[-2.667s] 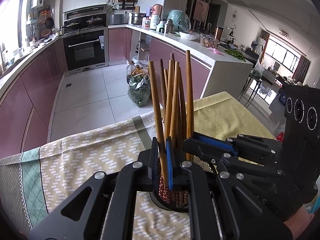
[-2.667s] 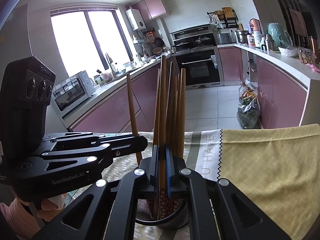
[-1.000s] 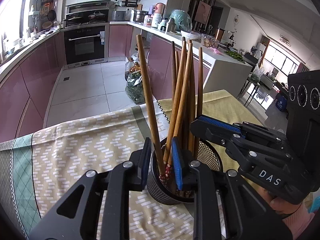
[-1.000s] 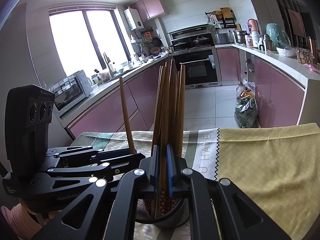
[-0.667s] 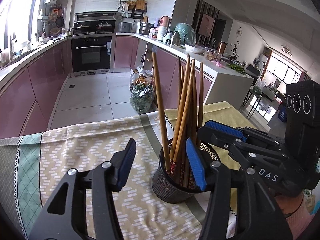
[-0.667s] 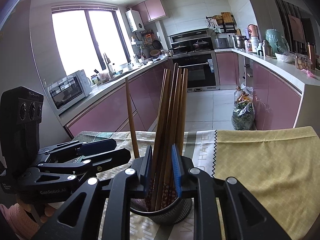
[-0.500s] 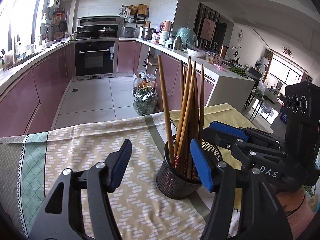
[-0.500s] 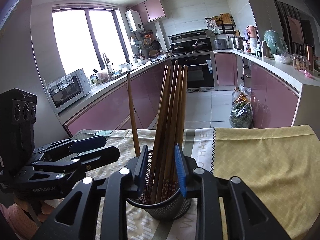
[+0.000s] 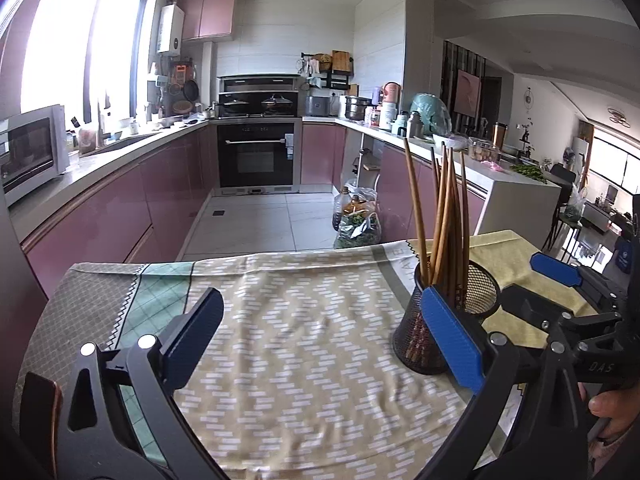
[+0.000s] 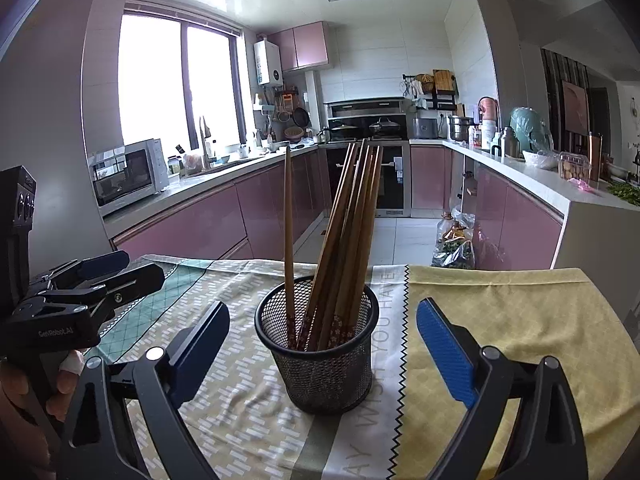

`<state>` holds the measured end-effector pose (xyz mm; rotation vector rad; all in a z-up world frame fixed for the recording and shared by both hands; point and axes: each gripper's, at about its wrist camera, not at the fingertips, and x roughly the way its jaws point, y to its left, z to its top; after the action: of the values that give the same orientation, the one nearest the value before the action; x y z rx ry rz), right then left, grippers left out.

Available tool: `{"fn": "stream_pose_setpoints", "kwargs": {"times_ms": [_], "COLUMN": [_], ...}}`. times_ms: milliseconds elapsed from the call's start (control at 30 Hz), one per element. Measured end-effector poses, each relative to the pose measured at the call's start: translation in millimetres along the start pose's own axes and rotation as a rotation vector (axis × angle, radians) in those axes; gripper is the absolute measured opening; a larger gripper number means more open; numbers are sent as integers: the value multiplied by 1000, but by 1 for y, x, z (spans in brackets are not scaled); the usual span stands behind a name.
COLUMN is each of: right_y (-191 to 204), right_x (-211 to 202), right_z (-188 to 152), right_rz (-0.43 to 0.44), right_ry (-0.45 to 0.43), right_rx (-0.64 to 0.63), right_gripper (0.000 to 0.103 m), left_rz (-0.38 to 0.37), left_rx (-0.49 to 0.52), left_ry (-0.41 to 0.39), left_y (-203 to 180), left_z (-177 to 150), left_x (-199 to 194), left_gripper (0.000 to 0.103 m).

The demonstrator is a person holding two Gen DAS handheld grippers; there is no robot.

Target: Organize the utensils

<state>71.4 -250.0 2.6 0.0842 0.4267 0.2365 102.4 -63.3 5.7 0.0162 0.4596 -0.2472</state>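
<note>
A black mesh cup stands upright on the tablecloth and holds several wooden chopsticks. It also shows at the right of the left wrist view, with the chopsticks standing in it. My right gripper is open and empty, its jaws wide on either side of the cup without touching it. My left gripper is open and empty, to the left of the cup, with its right finger in front of the cup. The left gripper shows at the left of the right wrist view.
The table carries a patterned cloth and a yellow cloth. Beyond the far table edge lie the kitchen floor, pink cabinets, an oven and a bag of greens.
Both grippers let go of the chopsticks, opened wide and drew back from the cup. The chopsticks now stand loose in the cup. The left gripper moved left.
</note>
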Motion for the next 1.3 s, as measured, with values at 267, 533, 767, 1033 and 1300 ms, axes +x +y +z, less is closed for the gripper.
{"fn": "stream_pose_setpoints", "kwargs": {"times_ms": [267, 533, 767, 1033, 1300], "right_y": [26, 36, 41, 45, 45], "right_x": [-21, -33, -42, -44, -47], "right_z": [-10, -16, -14, -15, -16], "right_rz": [-40, -40, -33, -27, -32], "right_ry": [-86, -116, -141, -149, -153], "right_rx": [-74, -49, -37, -38, -32], "right_gripper": [97, 97, 97, 97, 97], "left_rz": [101, 158, 163, 163, 166], "left_rx": [-4, -11, 5, -11, -12], "left_ry": [-84, -177, -220, -235, -248], "left_y": [15, 23, 24, 28, 28], "left_z": [-12, -17, -24, -27, -29], "left_x": [-34, -67, -85, -92, -94], "left_gripper": [97, 97, 97, 97, 97]}}
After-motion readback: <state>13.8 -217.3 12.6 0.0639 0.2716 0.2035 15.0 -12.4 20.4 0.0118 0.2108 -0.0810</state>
